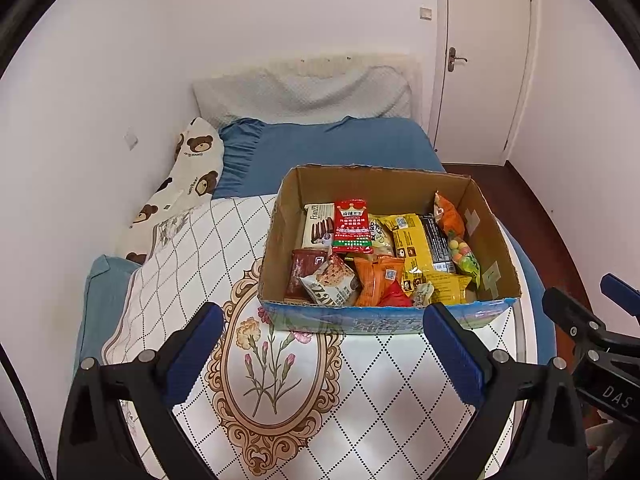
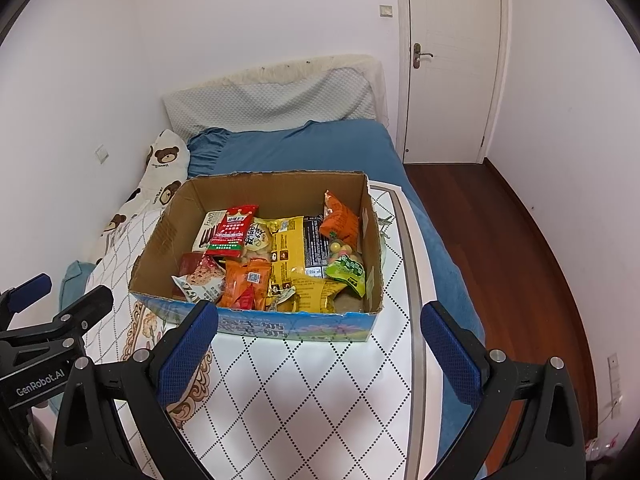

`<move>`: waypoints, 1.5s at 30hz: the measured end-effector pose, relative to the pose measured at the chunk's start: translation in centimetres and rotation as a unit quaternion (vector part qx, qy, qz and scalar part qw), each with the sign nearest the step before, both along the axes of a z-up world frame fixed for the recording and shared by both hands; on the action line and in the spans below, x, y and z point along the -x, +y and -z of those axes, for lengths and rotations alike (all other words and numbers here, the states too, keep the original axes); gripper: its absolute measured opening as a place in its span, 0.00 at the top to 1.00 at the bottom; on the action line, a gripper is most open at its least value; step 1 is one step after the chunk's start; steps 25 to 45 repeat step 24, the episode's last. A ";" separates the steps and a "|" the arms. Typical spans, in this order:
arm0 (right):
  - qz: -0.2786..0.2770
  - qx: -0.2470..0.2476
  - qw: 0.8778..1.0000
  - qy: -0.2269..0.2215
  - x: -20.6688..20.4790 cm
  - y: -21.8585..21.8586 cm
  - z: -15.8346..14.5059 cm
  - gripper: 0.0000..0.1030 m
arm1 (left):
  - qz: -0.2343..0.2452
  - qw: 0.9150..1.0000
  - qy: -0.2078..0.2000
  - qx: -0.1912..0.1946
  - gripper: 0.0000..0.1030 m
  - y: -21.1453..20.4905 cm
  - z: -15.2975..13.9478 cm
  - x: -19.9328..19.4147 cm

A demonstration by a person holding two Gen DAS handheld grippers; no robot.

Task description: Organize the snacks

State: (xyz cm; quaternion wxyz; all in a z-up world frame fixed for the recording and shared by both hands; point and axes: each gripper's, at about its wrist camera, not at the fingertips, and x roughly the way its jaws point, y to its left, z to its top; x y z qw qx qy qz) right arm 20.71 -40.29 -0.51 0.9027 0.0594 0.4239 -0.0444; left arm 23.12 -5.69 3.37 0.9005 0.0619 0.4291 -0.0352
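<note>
The left gripper [image 1: 322, 346] hangs wide open and empty above the bed [image 1: 280, 360]. Ahead, toward the bed's right edge, an open cardboard box [image 1: 280, 220] with a blue printed front holds jumbled snack packets [image 1: 408, 248]: red, orange, yellow, green and white. The right gripper [image 2: 320, 344] is likewise spread wide, holding nothing.
</note>
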 end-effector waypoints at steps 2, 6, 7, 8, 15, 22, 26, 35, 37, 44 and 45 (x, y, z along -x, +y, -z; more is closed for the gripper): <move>-0.002 0.000 1.000 -0.001 0.0 0.2 -0.1 0.00 | 0.000 1.000 0.001 0.001 0.01 0.0 0.0 0.0; -0.003 0.000 1.000 -0.002 0.0 0.2 -0.1 0.00 | 0.000 1.000 0.002 0.001 0.01 0.0 0.1 0.0; -0.003 0.000 1.000 -0.002 0.0 0.3 -0.1 0.00 | 0.000 1.000 0.002 0.001 0.01 0.0 0.1 0.0; -0.003 0.001 1.000 -0.001 0.0 0.3 -0.1 0.00 | 0.000 1.000 0.002 0.002 0.01 0.0 0.1 0.0; -0.004 0.002 1.000 -0.001 -0.1 0.4 -0.1 0.00 | 0.001 1.000 0.002 0.002 0.01 0.0 0.1 0.0; -0.002 0.001 1.000 -0.003 0.0 0.4 -0.3 0.00 | 0.000 1.000 0.000 0.004 0.00 -0.1 0.2 0.1; -0.003 0.000 1.000 -0.004 0.0 0.4 -0.3 0.00 | 0.000 1.000 -0.001 0.006 0.01 -0.2 0.2 0.2; -0.003 0.000 1.000 -0.004 0.0 0.4 -0.3 0.00 | 0.000 1.000 -0.001 0.006 0.01 -0.2 0.2 0.2; -0.003 0.000 1.000 -0.004 0.0 0.4 -0.3 0.00 | 0.000 1.000 -0.001 0.006 0.01 -0.2 0.2 0.2; -0.003 0.000 1.000 -0.004 0.0 0.4 -0.3 0.00 | 0.000 1.000 -0.001 0.006 0.01 -0.2 0.2 0.2; -0.003 0.000 1.000 -0.004 0.0 0.4 -0.3 0.00 | 0.000 1.000 -0.001 0.006 0.01 -0.2 0.2 0.2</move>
